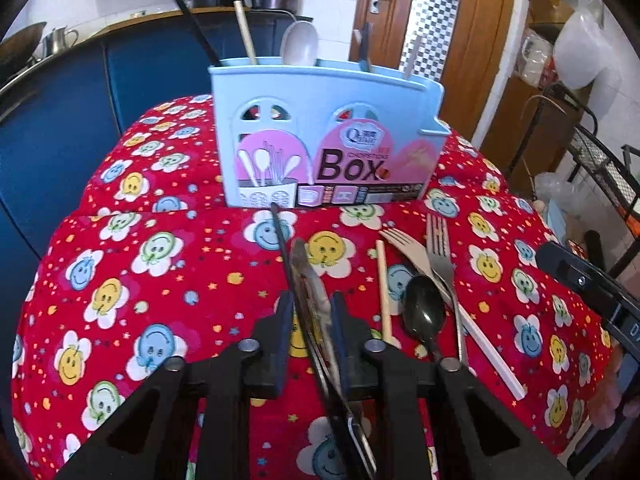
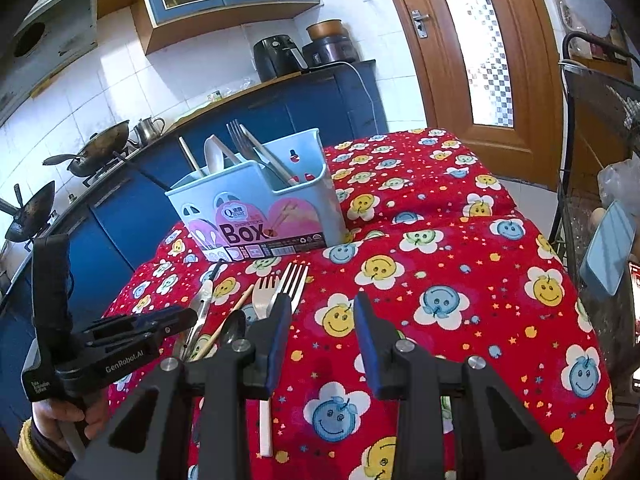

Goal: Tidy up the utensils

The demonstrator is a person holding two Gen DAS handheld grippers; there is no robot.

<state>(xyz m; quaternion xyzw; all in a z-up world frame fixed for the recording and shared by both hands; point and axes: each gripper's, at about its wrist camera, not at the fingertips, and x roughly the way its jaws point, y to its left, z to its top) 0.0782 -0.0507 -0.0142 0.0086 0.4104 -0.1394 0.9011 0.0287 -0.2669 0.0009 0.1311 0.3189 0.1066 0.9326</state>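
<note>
Nearest us, our left gripper (image 1: 310,312) has its jaws clamped on two utensils at once: a knife (image 1: 316,300) with a pale mottled handle and a thin black chopstick (image 1: 282,240) lying against it, both running forward between the blue pads. In the right wrist view a hand (image 2: 60,420) with a yellow cuff holds that gripper low over the near left part of the table. Our right gripper (image 2: 322,320) hangs over the red smiley-face tablecloth (image 2: 460,280) with its jaws apart and nothing between them.

Just right of the clamped knife, loose utensils lie on the cloth: a pale wooden chopstick (image 1: 385,292), a dark metal spoon (image 1: 424,316), a steel fork (image 1: 440,252), and a cream fork (image 1: 404,244) with a long white handle. The spoon and both forks overlap each other.

Farther on stands the light blue chopsticks box (image 1: 320,136), labelled "Box", upright on the cloth. It already holds a wooden chopstick (image 1: 245,32), a white spoon (image 1: 299,44) and a black chopstick (image 1: 184,8) on its left side, and a fork (image 2: 244,140) on its right side.

Beyond the table we see blue kitchen cabinets (image 2: 312,104), a black air fryer (image 2: 276,56), woks (image 2: 96,152) on a stove, and a wooden door (image 2: 452,40).
</note>
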